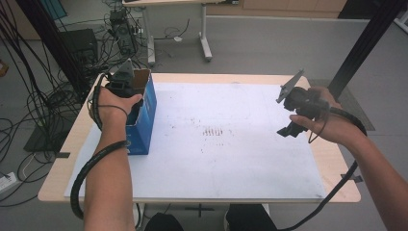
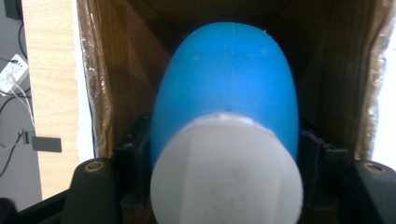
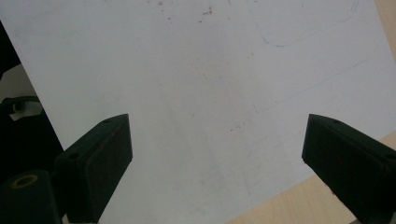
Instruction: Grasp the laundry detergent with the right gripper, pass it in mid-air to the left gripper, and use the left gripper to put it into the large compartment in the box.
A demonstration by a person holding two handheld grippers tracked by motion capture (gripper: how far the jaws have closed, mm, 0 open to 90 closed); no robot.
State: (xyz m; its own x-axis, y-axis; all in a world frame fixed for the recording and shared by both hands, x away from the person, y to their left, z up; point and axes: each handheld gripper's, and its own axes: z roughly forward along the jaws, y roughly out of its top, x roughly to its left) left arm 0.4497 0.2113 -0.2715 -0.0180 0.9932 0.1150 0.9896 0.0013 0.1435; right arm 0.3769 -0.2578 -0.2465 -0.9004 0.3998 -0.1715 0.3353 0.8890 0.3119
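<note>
A blue bottle [image 2: 226, 88] with a white cap [image 2: 226, 175] sits between the jaws of my left gripper [image 2: 224, 154], which is shut on it inside a cardboard box. In the high view the left gripper [image 1: 122, 79] is held over the open top of the blue box [image 1: 143, 115] at the table's left edge. My right gripper [image 1: 288, 130] hovers open above the right side of the white sheet [image 1: 226, 144]. Its black jaws stand wide apart in the right gripper view [image 3: 217, 163], with nothing between them.
The white sheet [image 3: 196, 84] covers most of the wooden table [image 1: 346, 185]. Faint reddish marks [image 1: 214, 131] sit at the sheet's middle. Cables [image 1: 33, 101] and a black frame post [image 1: 363, 43] stand around the table. Another table's legs [image 1: 206, 45] are behind.
</note>
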